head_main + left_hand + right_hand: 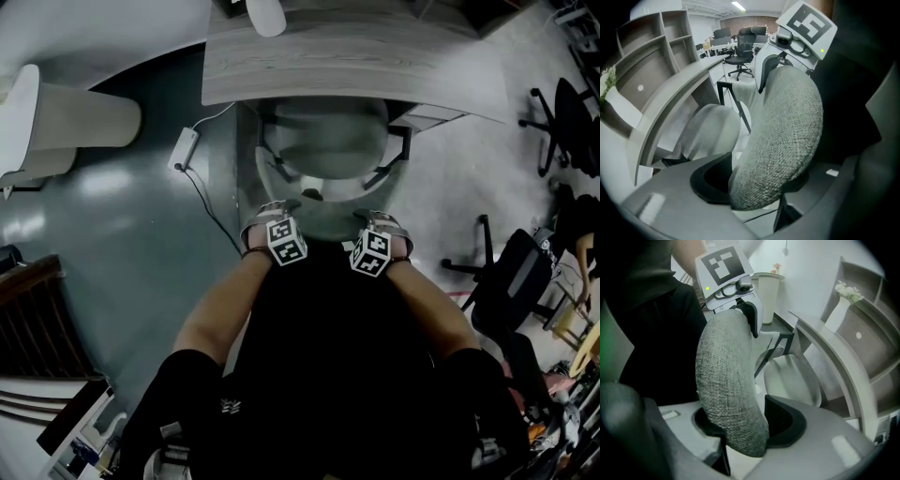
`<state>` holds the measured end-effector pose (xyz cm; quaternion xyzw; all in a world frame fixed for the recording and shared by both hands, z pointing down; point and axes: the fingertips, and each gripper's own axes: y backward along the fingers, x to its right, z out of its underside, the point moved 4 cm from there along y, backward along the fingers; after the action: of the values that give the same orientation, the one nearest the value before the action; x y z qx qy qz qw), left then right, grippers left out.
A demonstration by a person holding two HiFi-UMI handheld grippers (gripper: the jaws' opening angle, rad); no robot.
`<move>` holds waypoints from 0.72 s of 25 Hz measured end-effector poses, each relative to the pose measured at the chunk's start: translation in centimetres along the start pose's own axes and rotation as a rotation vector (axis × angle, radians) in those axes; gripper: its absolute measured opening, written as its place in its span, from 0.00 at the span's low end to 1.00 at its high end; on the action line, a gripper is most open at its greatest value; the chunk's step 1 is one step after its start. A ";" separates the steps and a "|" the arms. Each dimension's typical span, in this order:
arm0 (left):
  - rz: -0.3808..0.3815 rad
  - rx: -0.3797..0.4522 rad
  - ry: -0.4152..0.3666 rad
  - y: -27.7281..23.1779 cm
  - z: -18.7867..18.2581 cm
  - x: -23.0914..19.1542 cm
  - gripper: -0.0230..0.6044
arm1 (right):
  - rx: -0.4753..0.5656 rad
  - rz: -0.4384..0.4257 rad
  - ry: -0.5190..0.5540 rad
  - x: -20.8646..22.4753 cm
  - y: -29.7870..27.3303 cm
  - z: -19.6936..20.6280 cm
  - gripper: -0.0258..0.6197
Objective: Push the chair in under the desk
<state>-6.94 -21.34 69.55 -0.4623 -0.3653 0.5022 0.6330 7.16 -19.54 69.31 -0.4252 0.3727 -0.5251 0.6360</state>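
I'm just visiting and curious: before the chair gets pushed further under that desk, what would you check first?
1. Left gripper holds the backrest: ok, its fingers clamp the top edge.
2. Right gripper holds it too: ok.
3. Seat lined up with the desk: ok, already partly beneath.
4. Armrests low enough to pass under the desktop: cannot tell.
5. Floor cable out of the way: cannot tell.

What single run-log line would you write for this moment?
left gripper: shut on chair backrest | right gripper: shut on chair backrest | seat: partly under desk | task: unfinished
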 end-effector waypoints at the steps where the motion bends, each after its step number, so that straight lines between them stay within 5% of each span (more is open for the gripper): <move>1: -0.001 0.002 -0.002 -0.1 0.0 -0.4 0.45 | -0.002 0.001 -0.001 0.4 -0.1 -0.1 0.34; 18: -0.013 0.012 0.011 -0.6 -1.3 -6.0 0.45 | -0.013 0.011 -0.003 6.2 -0.7 -0.8 0.34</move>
<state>-6.93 -27.53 69.77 -0.4589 -0.3618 0.4978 0.6408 7.21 -25.86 69.49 -0.4280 0.3775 -0.5184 0.6368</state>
